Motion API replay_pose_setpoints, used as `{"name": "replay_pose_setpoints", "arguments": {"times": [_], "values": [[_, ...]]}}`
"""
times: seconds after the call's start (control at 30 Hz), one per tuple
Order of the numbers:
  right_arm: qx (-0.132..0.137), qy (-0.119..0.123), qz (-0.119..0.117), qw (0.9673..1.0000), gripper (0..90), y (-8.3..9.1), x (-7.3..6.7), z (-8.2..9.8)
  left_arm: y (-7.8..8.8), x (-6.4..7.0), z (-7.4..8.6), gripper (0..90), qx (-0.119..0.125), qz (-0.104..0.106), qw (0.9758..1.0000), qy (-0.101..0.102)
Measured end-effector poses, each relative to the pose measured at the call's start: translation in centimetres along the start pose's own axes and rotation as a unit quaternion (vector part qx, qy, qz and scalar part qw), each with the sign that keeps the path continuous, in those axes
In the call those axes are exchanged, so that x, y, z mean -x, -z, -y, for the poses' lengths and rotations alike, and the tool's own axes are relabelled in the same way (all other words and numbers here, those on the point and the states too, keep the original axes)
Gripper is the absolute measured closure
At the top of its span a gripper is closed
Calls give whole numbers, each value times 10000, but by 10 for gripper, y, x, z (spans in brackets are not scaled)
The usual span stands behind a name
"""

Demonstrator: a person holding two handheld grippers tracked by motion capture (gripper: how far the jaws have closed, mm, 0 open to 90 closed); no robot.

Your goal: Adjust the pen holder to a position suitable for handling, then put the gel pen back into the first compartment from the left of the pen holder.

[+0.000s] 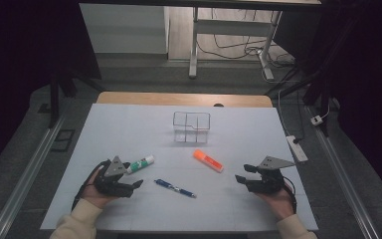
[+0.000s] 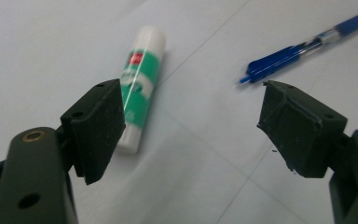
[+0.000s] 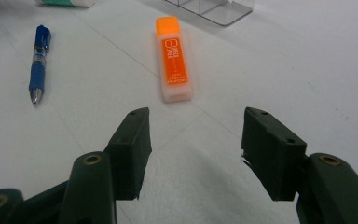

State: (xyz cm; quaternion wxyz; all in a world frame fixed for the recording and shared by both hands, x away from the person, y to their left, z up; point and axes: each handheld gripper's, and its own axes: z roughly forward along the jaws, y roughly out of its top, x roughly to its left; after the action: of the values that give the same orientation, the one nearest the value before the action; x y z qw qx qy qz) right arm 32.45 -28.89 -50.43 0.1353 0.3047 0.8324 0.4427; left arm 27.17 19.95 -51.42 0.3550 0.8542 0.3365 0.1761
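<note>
On the white sheet (image 1: 124, 129) lie a green-and-white glue stick (image 1: 141, 164), a blue pen (image 1: 175, 188) and an orange marker (image 1: 208, 160). A clear plastic organizer (image 1: 192, 126) with compartments stands farther back, in the middle. My left gripper (image 1: 133, 177) rests at the front left and is open. In its own view, the left gripper (image 2: 191, 93) has the glue stick (image 2: 140, 88) just past its left jaw and the pen (image 2: 303, 46) beyond its right jaw. My right gripper (image 1: 242, 173) sits open at the front right. Its own view shows the right gripper (image 3: 196, 116) facing the marker (image 3: 173, 60), with nothing between the jaws.
A white power strip (image 1: 297, 148) lies off the sheet's right edge, with cables trailing back. Metal desk legs (image 1: 194, 45) stand on the floor beyond the table. The pen (image 3: 38, 60) lies to the left in the right gripper view, and the organizer's corner (image 3: 214, 9) is at the top.
</note>
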Motion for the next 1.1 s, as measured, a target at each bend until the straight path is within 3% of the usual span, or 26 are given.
{"name": "replay_pose_setpoints", "arguments": {"times": [0.27, 0.37, 0.57, 0.87, 1.1], "values": [[-50, -18, 15, 10000, 412, 1, 1, 0, -10, 14, -25, 243, -70, 431, 9972, -599], [-77, -18, 15, 10000, 412, 0, 2, 1, -13, 20, -33, 259, -81, 574, 9944, -879], [-94, -15, 18, 10000, 412, 0, 3, 1, -22, 30, -53, 259, -115, 871, 9886, -1219], [-121, -9, 23, 9999, 411, 2, 2, 3, -46, 46, -79, 275, -367, 1421, 9730, -1783], [-123, -57, 3, 9999, 411, 4, 1, 6, -58, 51, -88, 290, -453, 1642, 9655, -1971]]}}
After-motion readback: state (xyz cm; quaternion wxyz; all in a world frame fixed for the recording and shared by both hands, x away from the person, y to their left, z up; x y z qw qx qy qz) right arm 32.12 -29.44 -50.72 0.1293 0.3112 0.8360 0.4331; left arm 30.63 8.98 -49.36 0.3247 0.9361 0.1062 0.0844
